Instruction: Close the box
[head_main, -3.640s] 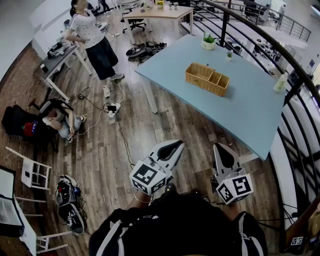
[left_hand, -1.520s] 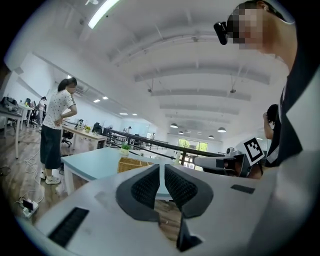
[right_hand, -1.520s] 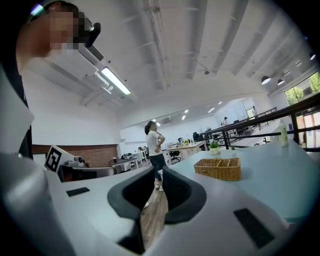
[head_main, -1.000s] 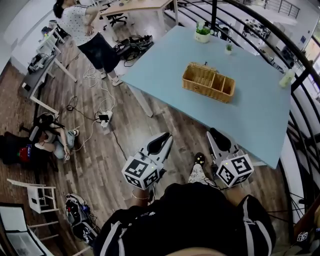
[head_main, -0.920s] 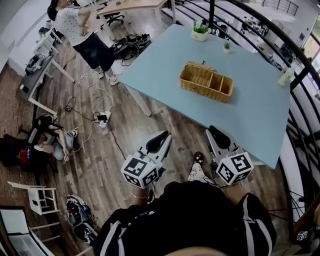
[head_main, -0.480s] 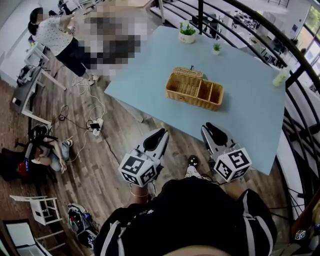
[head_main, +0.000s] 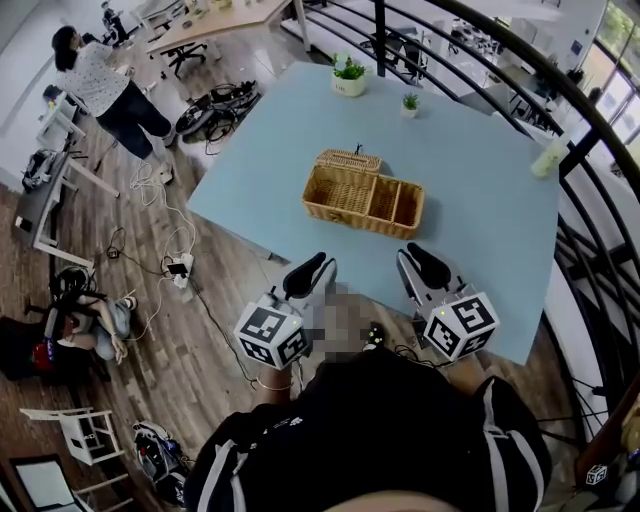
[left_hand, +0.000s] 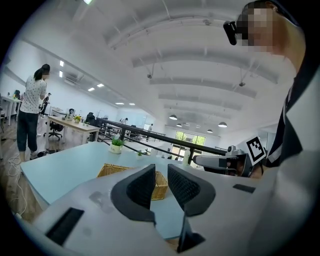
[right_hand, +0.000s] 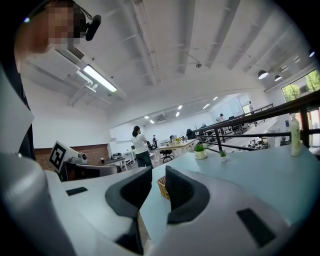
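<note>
Lower centre-left, the left claw (head_main: 308, 270) is empty and has just been opening to a narrow gap. Mid-frame, the wicker box (head_main: 364, 198) sits on the blue bench (head_main: 490, 225), its lid (head_main: 348, 160) folded back. The right claw (head_main: 420, 266) is empty and narrowly parted. Both aim boxward, likely to reach the lid.

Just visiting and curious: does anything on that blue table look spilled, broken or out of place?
Nothing looks spilled or broken. The wicker box on the table just has its lid flipped open on the far side.
</note>
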